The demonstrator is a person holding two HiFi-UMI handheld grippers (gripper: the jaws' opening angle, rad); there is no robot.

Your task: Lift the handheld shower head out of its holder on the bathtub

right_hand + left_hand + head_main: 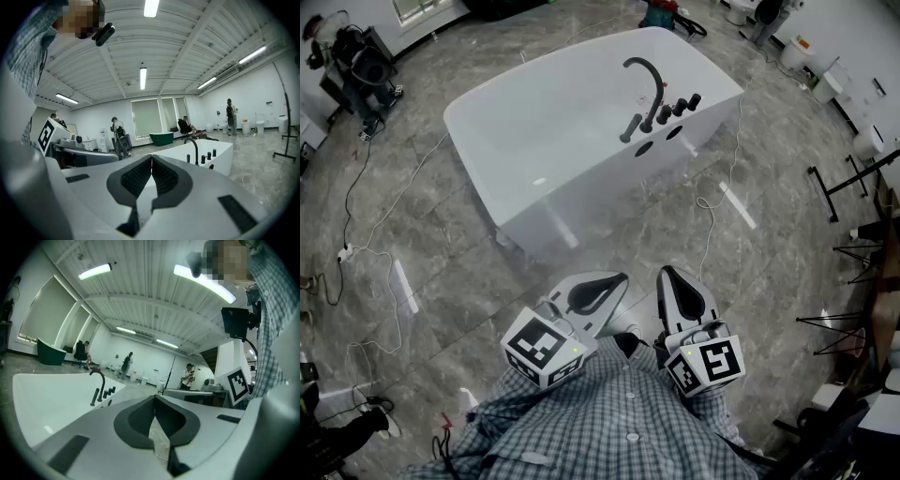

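Head view: the white bathtub (544,70) sits well ahead of both grippers. The handheld shower head (630,128) is a dark stick. It stands in its holder on the near edge of the tub, just beside the tall curved tap (649,82), and it leans a little. The left gripper (617,278) and the right gripper (667,273) are low, close to the person's checked shirt, far from the tub. The stick lies ahead, about between them, so neither looks clearly nearer.

Left gripper view: the shower head (95,397) is far off, to the left of the left gripper (154,398). It stands almost straight up. The jaws are pressed together with nothing in them.

Right gripper view: the shower head (188,158) is far off, to the right of the right gripper (151,160). These jaws are together too, and hold nothing.
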